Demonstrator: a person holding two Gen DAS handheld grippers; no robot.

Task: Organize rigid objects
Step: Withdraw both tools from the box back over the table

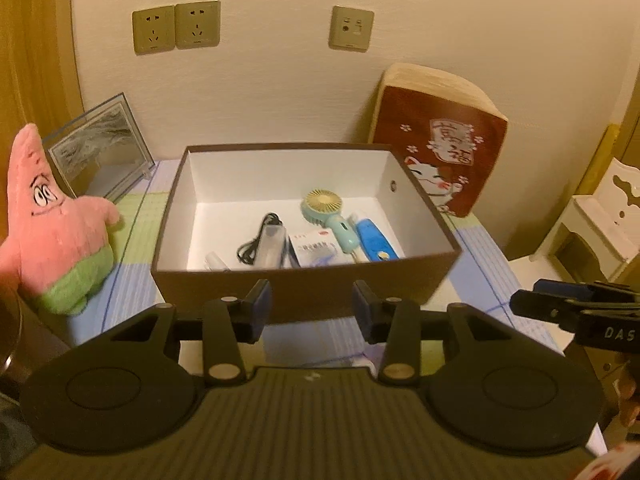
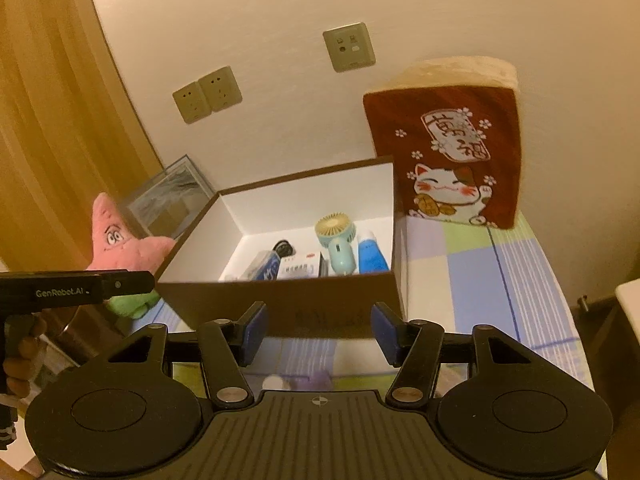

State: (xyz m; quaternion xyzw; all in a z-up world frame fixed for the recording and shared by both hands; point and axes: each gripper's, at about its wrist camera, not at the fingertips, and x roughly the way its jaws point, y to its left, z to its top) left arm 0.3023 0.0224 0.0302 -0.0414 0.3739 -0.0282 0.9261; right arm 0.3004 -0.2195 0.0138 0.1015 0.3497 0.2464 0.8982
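An open brown box with a white inside stands on the checked tablecloth. It holds a mint hand fan, a blue item, a small white carton, a clear grey case and a black cable. My left gripper hangs just in front of the box's near wall, open with nothing between its blue pads. My right gripper is beside it, at the same near wall, also open and holding nothing. The fan shows from the right too.
A pink star plush sits left of the box, with a glass picture frame behind it. A red cat cushion leans on the wall at the back right. White furniture stands beyond the table's right edge.
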